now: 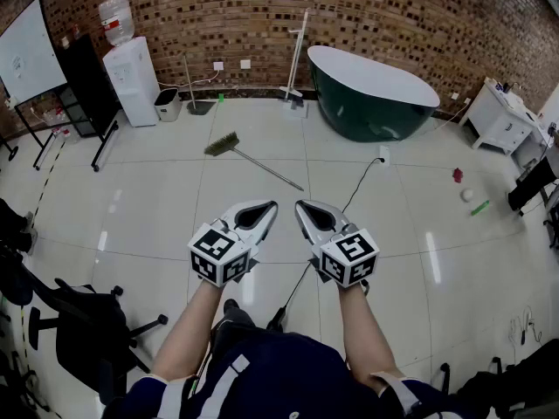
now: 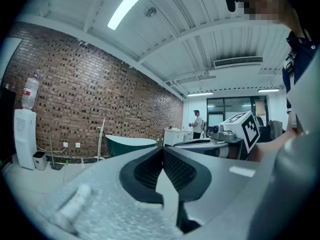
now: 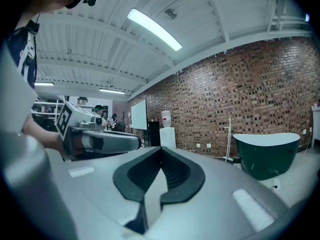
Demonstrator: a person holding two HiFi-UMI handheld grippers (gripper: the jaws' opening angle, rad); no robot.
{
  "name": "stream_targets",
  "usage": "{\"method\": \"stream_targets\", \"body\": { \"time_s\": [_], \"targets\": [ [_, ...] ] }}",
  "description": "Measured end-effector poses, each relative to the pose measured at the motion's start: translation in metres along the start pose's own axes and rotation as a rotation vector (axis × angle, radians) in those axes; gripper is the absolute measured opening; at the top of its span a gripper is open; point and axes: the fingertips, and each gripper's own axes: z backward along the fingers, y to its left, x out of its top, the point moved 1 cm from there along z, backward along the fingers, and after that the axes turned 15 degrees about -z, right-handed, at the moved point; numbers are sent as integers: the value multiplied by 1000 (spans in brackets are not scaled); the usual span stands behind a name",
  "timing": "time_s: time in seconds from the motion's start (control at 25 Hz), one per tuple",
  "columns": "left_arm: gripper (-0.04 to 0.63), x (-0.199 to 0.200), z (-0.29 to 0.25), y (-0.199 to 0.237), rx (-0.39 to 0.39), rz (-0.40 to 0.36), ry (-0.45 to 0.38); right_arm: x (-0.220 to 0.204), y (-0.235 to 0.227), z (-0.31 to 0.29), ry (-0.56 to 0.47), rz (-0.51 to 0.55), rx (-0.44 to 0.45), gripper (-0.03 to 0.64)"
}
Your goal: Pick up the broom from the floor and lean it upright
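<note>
The broom (image 1: pixel 247 158) lies flat on the pale tiled floor, its bristle head toward the back left and its thin handle running to the front right. Both grippers hover side by side well short of it, pointing roughly level toward the brick wall. My left gripper (image 1: pixel 272 204) is shut with nothing between its jaws (image 2: pixel 162 149). My right gripper (image 1: pixel 300 204) is also shut and empty (image 3: pixel 161 149). Neither gripper view shows the broom.
A dark green bathtub (image 1: pixel 370 94) stands at the back right by the brick wall. A water dispenser (image 1: pixel 131 75), a bin (image 1: pixel 167 104) and a whiteboard (image 1: pixel 31 52) are at the back left. A black cable (image 1: pixel 360 182) crosses the floor. An office chair (image 1: pixel 83 326) stands at my left.
</note>
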Motion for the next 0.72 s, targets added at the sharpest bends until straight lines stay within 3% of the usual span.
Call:
{"method": "stream_targets", "body": {
  "time_s": [0.44,0.72],
  "targets": [
    [0,-16,-22,28,2,17,24,3,-30,-23,16,-9,-15,2],
    [0,-43,-50,86,-38,51,40,3,-62,-82,56,-23,-49,2]
  ]
}}
